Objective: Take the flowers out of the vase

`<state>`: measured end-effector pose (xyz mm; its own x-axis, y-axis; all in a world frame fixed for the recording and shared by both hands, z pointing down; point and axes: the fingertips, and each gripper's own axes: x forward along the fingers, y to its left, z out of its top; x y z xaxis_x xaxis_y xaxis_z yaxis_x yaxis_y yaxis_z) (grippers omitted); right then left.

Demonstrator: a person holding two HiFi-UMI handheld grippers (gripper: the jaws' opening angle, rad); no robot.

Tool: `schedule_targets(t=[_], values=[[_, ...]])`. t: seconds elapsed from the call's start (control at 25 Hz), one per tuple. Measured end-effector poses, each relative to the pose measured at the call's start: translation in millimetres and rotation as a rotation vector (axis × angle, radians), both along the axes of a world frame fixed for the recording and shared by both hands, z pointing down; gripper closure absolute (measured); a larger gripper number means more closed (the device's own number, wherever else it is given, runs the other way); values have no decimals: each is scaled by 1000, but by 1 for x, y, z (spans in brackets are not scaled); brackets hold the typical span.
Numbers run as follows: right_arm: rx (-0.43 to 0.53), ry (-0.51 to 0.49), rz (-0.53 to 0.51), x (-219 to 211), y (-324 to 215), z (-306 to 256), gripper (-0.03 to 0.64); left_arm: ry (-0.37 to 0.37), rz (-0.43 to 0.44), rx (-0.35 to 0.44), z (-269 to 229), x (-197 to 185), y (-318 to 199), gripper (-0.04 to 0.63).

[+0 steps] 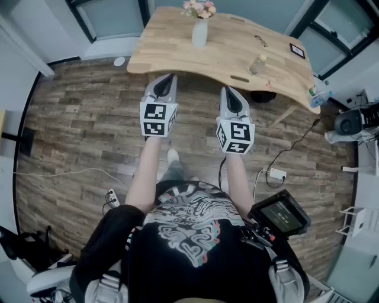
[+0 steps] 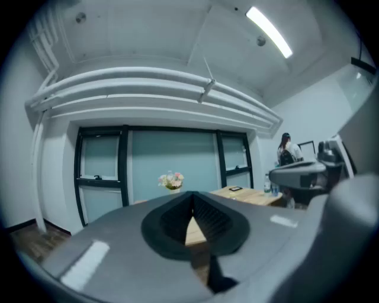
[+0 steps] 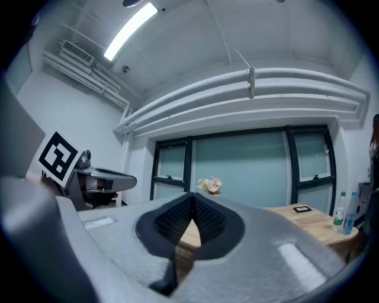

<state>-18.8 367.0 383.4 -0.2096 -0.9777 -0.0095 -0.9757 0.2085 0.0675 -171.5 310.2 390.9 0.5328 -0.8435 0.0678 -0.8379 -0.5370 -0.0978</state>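
Observation:
A bunch of pink and white flowers (image 1: 199, 8) stands in a pale vase (image 1: 200, 32) at the far side of a wooden table (image 1: 177, 53). I stand back from the table's near edge. My left gripper (image 1: 170, 77) and right gripper (image 1: 228, 90) are held level side by side, both shut and empty, their tips pointing at the table and well short of the vase. In the left gripper view the flowers (image 2: 171, 180) show small above the closed jaws (image 2: 192, 208). In the right gripper view the flowers (image 3: 210, 185) sit just above the closed tips (image 3: 193, 208).
On the table lie a small bottle (image 1: 257, 64), eyeglasses (image 1: 260, 41) and a dark framed card (image 1: 297, 51); water bottles (image 1: 318, 93) stand at its right corner. Cables and power strips (image 1: 276, 174) lie on the wood floor. A person (image 2: 286, 150) stands far right.

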Motion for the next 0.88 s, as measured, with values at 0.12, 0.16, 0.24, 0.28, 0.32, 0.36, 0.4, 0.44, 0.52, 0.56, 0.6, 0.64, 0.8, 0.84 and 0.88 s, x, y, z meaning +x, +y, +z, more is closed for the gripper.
schedule_targets(t=[0.12, 0.16, 0.24, 0.28, 0.32, 0.36, 0.4, 0.44, 0.52, 0.56, 0.6, 0.64, 0.8, 0.84, 0.88], values=[[8, 4, 0, 0, 3, -3, 618, 37, -6, -29, 4, -1, 8, 606], [13, 4, 3, 0, 4, -4, 618, 42, -7, -33, 5, -1, 10, 606], [18, 1, 6, 1, 5, -5, 618, 47, -12, -38, 10, -3, 14, 606], [18, -2, 4, 2, 5, -4, 618, 50, -16, -42, 12, -4, 15, 606], [16, -2, -1, 3, 5, -3, 618, 54, -22, -47, 14, -5, 15, 606], [13, 0, -7, 4, 5, -2, 618, 57, -29, -52, 16, -6, 14, 606], [12, 2, -12, 4, 5, -1, 618, 59, -35, -57, 17, -6, 13, 606], [11, 2, -13, 5, 5, -1, 618, 61, -40, -59, 17, -8, 12, 606], [12, -4, -10, 6, 7, 0, 618, 66, -48, -58, 15, -10, 12, 606], [13, -7, -7, 7, 7, 0, 618, 67, -49, -56, 14, -11, 11, 606], [15, -8, -5, 7, 7, 1, 618, 69, -50, -53, 13, -11, 11, 606], [15, -6, -6, 8, 6, 1, 618, 70, -50, -51, 11, -10, 9, 606], [15, 4, -21, 12, -5, 3, 618, 66, -47, -44, 10, -4, -7, 606], [15, 5, -23, 14, -9, 4, 618, 65, -47, -43, 10, -2, -12, 606], [15, 4, -23, 16, -15, 4, 618, 65, -46, -41, 9, 0, -18, 606]])
